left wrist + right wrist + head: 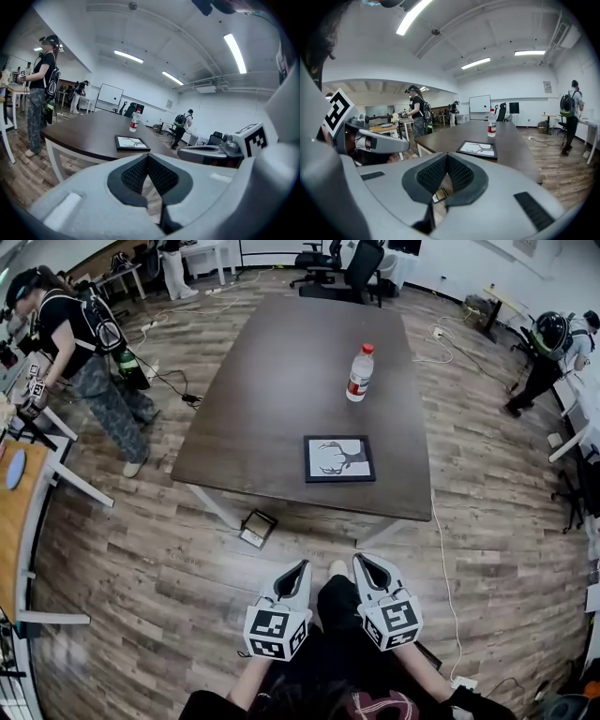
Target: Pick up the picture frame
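Right gripper (367,562) closed; picture frame (339,458) flat, long axis crosswise.

A dark brown table (272,381) stood on wood-plank flooring. On it, toward the far right, a clear bottle (359,373) with a red cap and red label stood upright. A small flat square item (257,529) (dark-bordered, contents unreadable) lay on the floor by the table's near left leg. A white cable (442,559) ran along the floor at the right. One person (89,362) in camouflage trousers stood at the left beside a wooden desk (19,512); another person (548,352) with a backpack stood at the far right. Black office chairs (361,268) sat beyond the table.
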`<state>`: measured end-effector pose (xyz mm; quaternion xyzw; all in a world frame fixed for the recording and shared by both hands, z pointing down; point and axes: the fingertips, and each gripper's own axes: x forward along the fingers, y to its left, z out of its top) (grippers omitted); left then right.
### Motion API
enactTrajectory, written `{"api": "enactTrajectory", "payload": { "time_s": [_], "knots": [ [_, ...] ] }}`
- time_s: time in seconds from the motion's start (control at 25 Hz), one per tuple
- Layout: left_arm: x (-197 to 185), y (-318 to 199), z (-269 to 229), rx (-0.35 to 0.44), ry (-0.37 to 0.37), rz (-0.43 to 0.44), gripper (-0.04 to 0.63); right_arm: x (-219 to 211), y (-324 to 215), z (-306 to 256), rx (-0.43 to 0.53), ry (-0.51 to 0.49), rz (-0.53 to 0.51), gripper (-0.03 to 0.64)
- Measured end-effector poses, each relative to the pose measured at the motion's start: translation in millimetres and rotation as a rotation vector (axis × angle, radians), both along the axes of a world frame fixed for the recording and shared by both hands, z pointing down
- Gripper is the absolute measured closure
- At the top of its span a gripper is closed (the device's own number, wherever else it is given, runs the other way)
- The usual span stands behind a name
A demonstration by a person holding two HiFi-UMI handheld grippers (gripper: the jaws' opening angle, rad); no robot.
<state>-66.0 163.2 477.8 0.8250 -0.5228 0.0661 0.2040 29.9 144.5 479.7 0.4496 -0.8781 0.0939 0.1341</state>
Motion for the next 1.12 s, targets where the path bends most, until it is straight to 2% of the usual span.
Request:
{"api": "enactTrajectory", "payload": {
  "time_s": [0.32, 1.12],
  "knots": [
    [-1, -67, -4, -0.009, -0.022, -0.068, 0.586, -17, -70, 3, -0.024, 0.0, -0.118, 0.607],
    [45, -205, 5, -0.047, -0.071, -0.143, 0.586, 35, -219, 11, -0.054, -0.023, -0.161, 0.607]
  ]
}}
